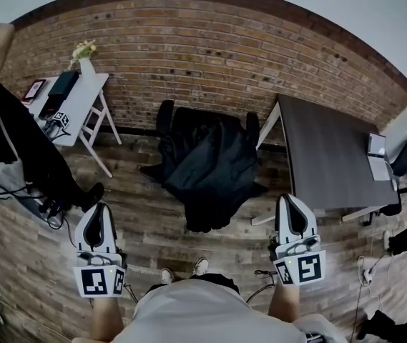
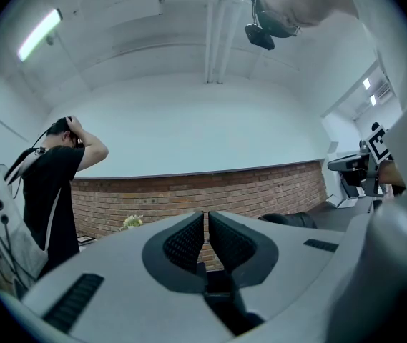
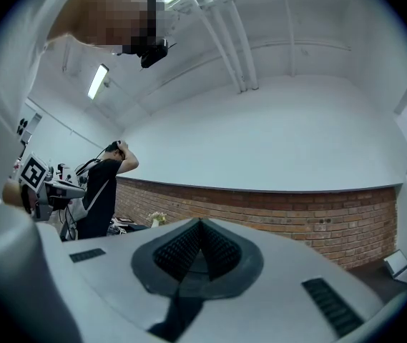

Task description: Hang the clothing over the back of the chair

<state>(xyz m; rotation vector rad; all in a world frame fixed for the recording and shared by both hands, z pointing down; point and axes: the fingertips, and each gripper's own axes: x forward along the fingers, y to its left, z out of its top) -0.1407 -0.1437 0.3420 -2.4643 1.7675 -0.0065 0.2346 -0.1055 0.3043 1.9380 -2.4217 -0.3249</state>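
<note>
Dark clothing draped on chair, mid-frame: prob. soft, light, floppy.
Best pinch at collar/shoulders; right hand-held gripper pressed together, left hand-held gripper a slit apart, both empty.

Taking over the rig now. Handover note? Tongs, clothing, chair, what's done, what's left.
Left tongs: narrow gap between the jaws, empty, held level in front of the body.
Right tongs: shut, empty, also level.
Black clothing: draped over the chair and hanging down its near side, clear of both tongs.
Done: the hang looks finished.
Left: probably nothing. The cloth hides the chair back, so check that it sits over it.
</note>
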